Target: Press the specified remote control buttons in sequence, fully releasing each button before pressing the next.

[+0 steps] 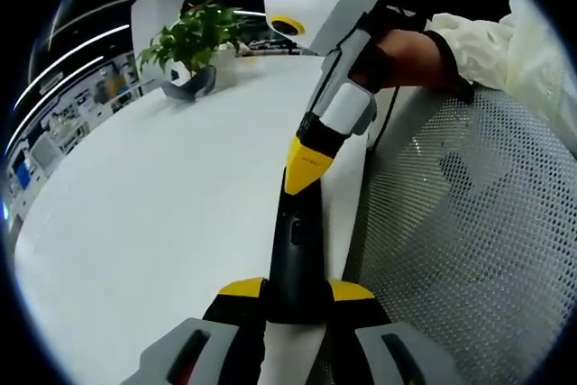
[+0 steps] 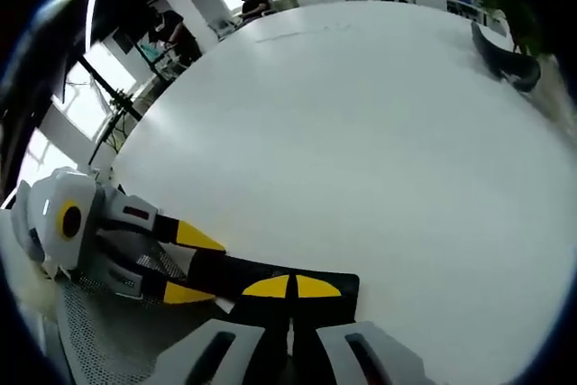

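White table (image 1: 162, 223) wide open; remote (image 1: 296, 250) at edge, left gripper (image 1: 296, 299) clamping.

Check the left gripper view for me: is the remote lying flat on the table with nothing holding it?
No. The left gripper is clamped on the near end of the black remote, and the right gripper touches its far end.
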`<state>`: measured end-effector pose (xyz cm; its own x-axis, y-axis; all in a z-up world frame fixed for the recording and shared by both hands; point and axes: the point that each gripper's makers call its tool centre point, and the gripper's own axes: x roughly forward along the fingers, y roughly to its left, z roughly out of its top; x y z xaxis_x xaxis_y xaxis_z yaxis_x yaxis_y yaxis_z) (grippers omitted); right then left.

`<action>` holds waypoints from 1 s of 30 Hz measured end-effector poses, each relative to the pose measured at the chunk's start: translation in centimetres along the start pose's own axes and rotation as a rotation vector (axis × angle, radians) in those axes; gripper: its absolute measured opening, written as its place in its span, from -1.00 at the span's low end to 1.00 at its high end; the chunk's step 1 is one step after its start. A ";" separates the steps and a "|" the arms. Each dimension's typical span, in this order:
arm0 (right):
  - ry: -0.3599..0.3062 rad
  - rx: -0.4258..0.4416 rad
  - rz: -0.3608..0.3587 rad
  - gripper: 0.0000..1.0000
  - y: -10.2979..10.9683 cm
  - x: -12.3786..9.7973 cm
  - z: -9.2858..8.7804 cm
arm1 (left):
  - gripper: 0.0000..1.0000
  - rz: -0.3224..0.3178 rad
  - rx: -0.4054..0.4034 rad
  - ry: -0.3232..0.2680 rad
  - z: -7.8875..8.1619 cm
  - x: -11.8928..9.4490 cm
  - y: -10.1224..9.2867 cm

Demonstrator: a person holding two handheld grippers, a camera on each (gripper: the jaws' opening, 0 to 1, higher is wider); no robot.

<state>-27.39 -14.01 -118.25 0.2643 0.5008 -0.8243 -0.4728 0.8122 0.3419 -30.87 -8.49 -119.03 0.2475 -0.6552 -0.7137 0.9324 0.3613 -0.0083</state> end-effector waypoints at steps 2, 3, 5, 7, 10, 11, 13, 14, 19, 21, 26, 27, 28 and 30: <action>0.002 -0.002 0.003 -1.00 -0.1 0.0 0.0 | -0.52 -0.001 0.003 -0.002 0.0 0.0 0.0; 0.005 0.012 0.008 -1.00 -0.1 0.0 0.1 | -0.52 -0.004 0.005 -0.003 0.0 0.0 0.0; 0.006 0.031 0.012 -1.00 -0.1 -0.1 0.1 | -0.53 -0.006 0.003 -0.003 0.0 0.0 0.0; 0.007 0.033 0.010 -1.00 -0.1 -0.1 0.1 | -0.53 -0.007 0.005 -0.004 0.0 0.0 0.0; 0.011 0.023 0.006 -1.00 -0.1 -0.1 0.1 | -0.54 -0.009 0.006 -0.005 0.1 0.0 0.0; 0.011 0.024 0.006 -1.00 -0.1 -0.1 0.1 | -0.54 -0.009 0.006 -0.006 0.1 0.0 0.0; 0.008 0.015 0.003 -1.00 0.0 -0.1 0.2 | -0.53 -0.011 0.011 -0.009 0.1 0.0 0.0; 0.006 0.001 0.002 -1.00 0.1 -0.1 0.2 | -0.53 -0.013 0.013 -0.011 0.1 0.1 0.0; 0.011 -0.099 -0.002 -1.00 0.7 0.2 0.0 | -0.52 -0.019 0.023 -0.013 0.2 0.1 0.0; 0.001 -0.102 0.000 -1.00 0.8 0.2 -0.1 | -0.52 -0.018 0.023 -0.017 0.2 0.2 0.0; 0.009 -0.033 0.022 -1.00 0.4 0.3 0.1 | -0.51 -0.018 0.020 -0.014 0.2 0.2 0.0; 0.009 -0.027 0.024 -1.00 0.5 0.2 0.1 | -0.51 -0.017 0.017 -0.015 0.2 0.2 0.1; 0.008 -0.019 0.029 -1.00 0.4 0.2 0.1 | -0.51 -0.018 0.017 -0.016 0.2 0.2 0.1; 0.002 -0.015 0.038 -1.00 0.5 0.2 0.0 | -0.48 -0.014 0.008 -0.017 0.2 0.2 0.2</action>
<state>-27.56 -13.49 -118.23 0.2439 0.5307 -0.8117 -0.4950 0.7879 0.3663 -30.56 -8.67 -119.01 0.2389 -0.6711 -0.7018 0.9379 0.3468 -0.0123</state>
